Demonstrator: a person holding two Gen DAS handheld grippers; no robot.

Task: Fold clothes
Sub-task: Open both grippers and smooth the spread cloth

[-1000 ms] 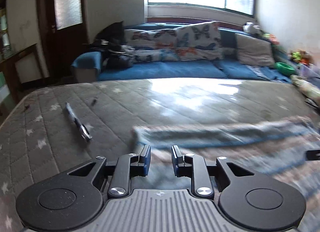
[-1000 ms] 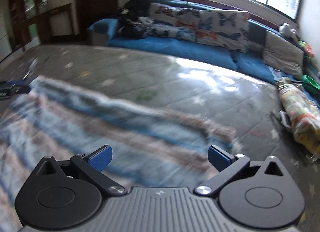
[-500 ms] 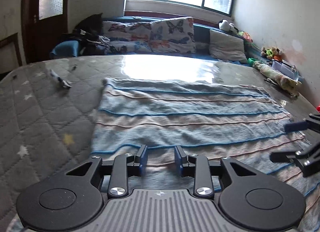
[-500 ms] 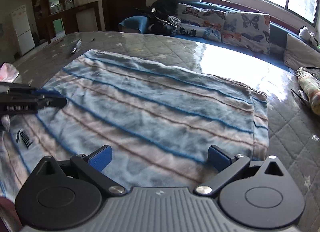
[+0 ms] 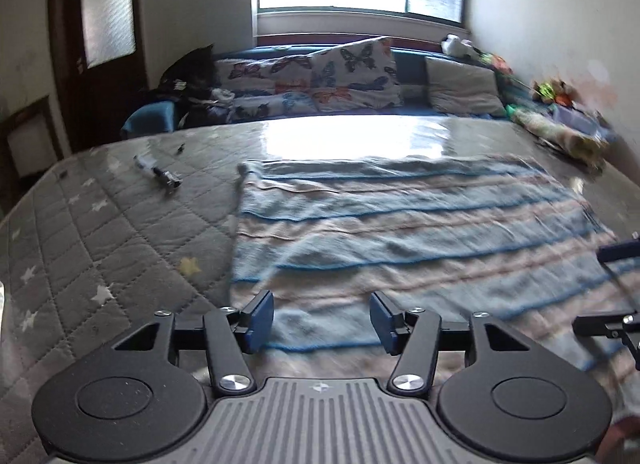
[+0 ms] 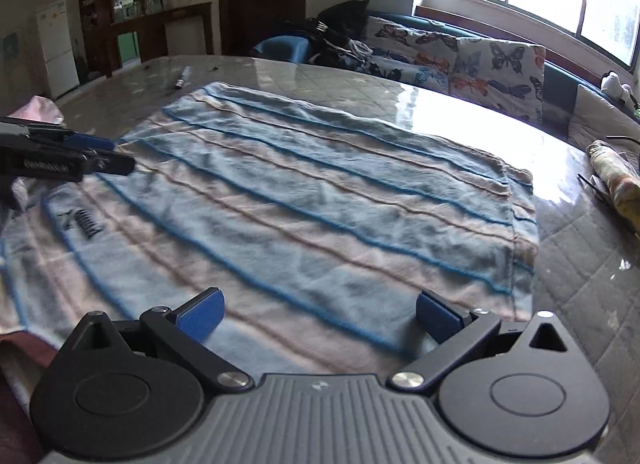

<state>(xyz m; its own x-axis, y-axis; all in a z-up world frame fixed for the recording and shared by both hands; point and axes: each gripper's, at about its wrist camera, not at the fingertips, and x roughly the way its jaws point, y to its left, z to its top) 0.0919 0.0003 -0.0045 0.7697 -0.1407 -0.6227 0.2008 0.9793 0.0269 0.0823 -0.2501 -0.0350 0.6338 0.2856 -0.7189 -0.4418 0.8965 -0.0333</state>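
Your left gripper (image 5: 321,318) sits low in the frame with its blue pads (image 5: 260,320) parted to a moderate gap, nothing between them — they hover over the near edge of the striped garment (image 5: 400,240), and contact with the cloth cannot be told. It points level across the bed toward the window. Your right gripper (image 6: 318,314) has its fingers spread wide, also empty, aimed over the same garment's near hem at bottom centre of its view.

The garment (image 6: 320,204) — pale blue and pink with dark blue stripes — lies spread flat on the grey quilted mattress (image 5: 100,232), filling the middle of both frames. A small black printed mark (image 6: 86,222) shows at the garment's left side in the right view. Each gripper appears at the other's frame edge: the right at the left view's lower right, the left at the right view's left. A pen-like object (image 5: 158,174) lies on the mattress, upper left, apart from the cloth. A butterfly-print cushion (image 5: 352,72) rests on the blue sofa (image 5: 152,122) beyond.
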